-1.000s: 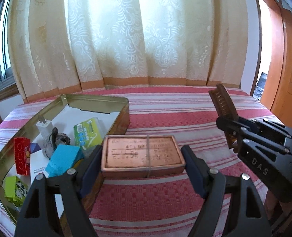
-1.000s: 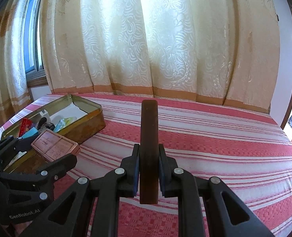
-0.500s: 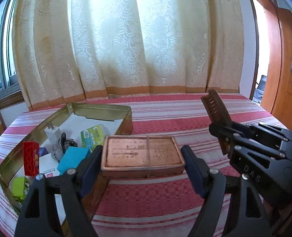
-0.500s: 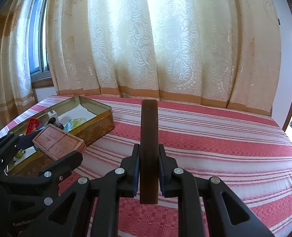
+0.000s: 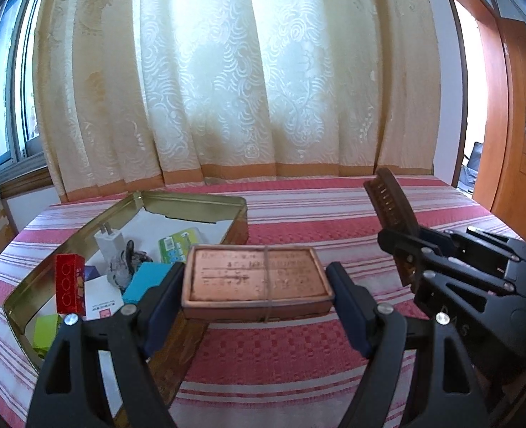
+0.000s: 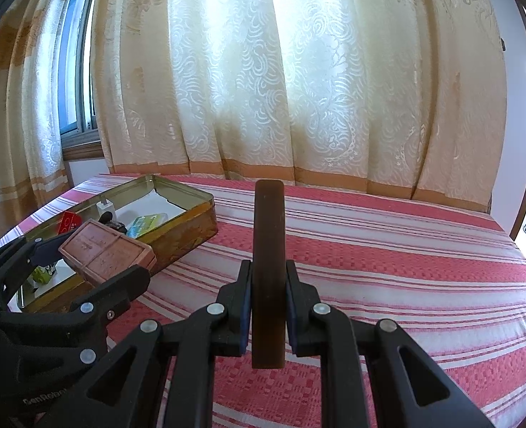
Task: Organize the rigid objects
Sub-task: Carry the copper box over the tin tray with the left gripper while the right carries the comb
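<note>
The left gripper (image 5: pixel 257 299) clamps a flat copper-coloured rectangular tin (image 5: pixel 257 281) by its short ends, jaws wide, above the near right wall of an open gold metal box (image 5: pixel 195 202) holding small items. The right gripper (image 6: pixel 268 297), nearly closed, pinches a dark brown comb (image 6: pixel 268 267) upright over the red-and-white striped cloth (image 6: pixel 405 267), to the right.

A home bedroom: striped red bedspread (image 6: pixel 387 249), patterned cream curtains (image 6: pixel 280 71), wooden door (image 5: pixel 512 107).
</note>
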### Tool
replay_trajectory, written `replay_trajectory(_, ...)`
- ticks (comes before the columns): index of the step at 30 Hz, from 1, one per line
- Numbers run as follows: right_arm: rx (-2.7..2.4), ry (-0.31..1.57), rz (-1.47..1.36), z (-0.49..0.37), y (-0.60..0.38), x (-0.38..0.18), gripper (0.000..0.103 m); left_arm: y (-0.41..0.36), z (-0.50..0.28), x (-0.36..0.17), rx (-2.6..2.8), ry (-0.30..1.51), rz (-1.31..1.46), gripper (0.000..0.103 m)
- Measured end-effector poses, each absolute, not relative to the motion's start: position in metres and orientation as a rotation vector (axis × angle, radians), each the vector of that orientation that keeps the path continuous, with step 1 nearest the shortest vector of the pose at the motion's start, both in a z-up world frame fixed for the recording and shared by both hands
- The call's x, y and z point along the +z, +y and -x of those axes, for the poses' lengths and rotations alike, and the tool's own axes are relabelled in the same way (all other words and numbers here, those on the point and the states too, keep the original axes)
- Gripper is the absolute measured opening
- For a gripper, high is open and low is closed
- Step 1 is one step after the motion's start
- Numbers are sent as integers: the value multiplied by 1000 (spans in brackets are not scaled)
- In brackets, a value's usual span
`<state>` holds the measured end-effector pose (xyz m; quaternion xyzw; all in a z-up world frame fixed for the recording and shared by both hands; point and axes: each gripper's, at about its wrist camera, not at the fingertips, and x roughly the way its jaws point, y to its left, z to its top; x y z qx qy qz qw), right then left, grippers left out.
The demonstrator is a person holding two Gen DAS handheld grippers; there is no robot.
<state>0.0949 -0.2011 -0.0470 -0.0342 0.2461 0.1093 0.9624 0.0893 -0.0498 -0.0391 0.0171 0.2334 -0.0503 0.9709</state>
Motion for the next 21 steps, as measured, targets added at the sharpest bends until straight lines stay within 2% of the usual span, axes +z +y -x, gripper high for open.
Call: replay_trajectory(21,239,486,68,-88,-196,-45,18,-38,-77,-37,-92,444,-23,79)
